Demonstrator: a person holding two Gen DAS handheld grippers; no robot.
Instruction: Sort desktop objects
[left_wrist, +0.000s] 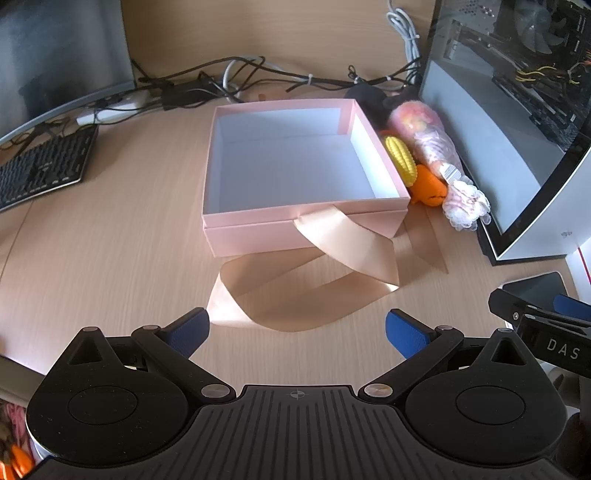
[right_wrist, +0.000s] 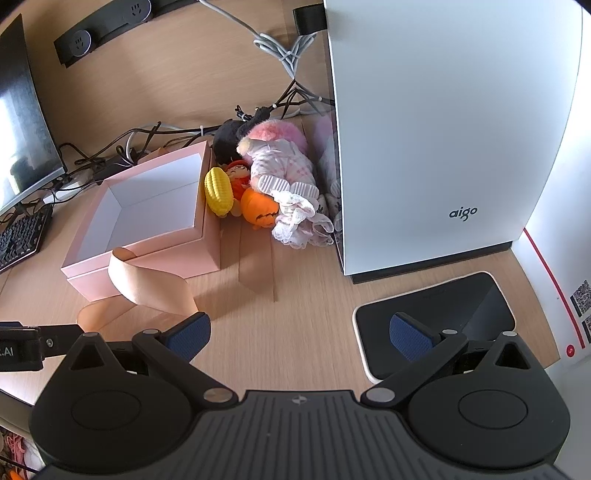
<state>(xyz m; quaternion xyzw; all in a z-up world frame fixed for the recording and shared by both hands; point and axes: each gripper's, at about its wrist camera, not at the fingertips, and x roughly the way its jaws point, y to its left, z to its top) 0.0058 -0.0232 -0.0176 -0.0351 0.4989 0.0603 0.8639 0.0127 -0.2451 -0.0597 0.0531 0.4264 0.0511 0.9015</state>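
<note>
An open pink box (left_wrist: 221, 122) (right_wrist: 212, 236) with a bare white inside sits on the wooden desk, a peach ribbon (left_wrist: 332, 240) (right_wrist: 147, 280) trailing from its front. Toys lie piled between box and computer case: a yellow corn (left_wrist: 399, 158) (right_wrist: 218, 192), an orange pumpkin plush (left_wrist: 430, 188) (right_wrist: 260, 210), a pink-haired doll (left_wrist: 432, 144) (right_wrist: 280, 166), a black plush (right_wrist: 227, 138). My left gripper (left_wrist: 297, 330) hovers open in front of the ribbon, holding nothing. My right gripper (right_wrist: 299, 332) is open above the desk, its right finger over a black phone (right_wrist: 454, 306).
A white computer case (right_wrist: 443, 129) (left_wrist: 498, 147) stands on the right. A monitor (left_wrist: 55, 55) and a keyboard (left_wrist: 40, 170) are at the left. Tangled cables (left_wrist: 240, 81) run along the back wall. The right gripper's tip (left_wrist: 539, 332) shows at the left view's right edge.
</note>
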